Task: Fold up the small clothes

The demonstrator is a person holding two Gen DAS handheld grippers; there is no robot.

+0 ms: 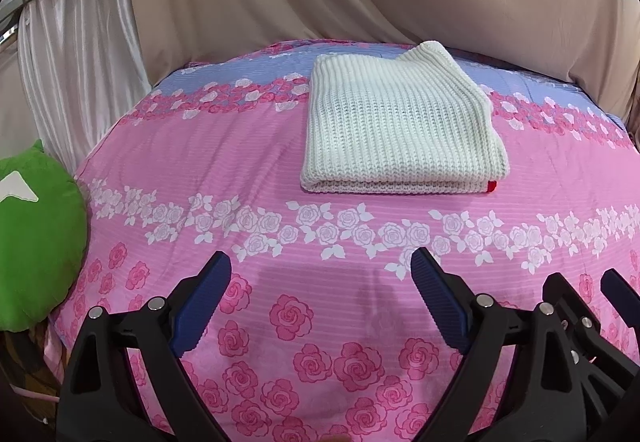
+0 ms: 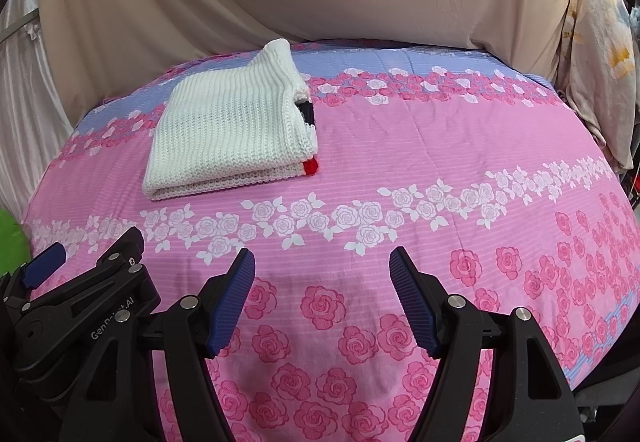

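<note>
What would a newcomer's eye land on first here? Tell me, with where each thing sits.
First the folded white knit garment, lying alone toward the far side of the bed, with a small red tag at its near corner. Next the loud pink rose-print bedspread filling the view beneath it. Then the left gripper and right gripper, both open and empty over the near edge, and a green plush cushion at the left side.

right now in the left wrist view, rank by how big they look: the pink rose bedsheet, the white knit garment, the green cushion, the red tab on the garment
1. pink rose bedsheet, fills most of the view
2. white knit garment, folded
3. green cushion, cut off by the frame edge and nearer the camera, so its place against the garment is unsure
4. red tab, tiny
</note>
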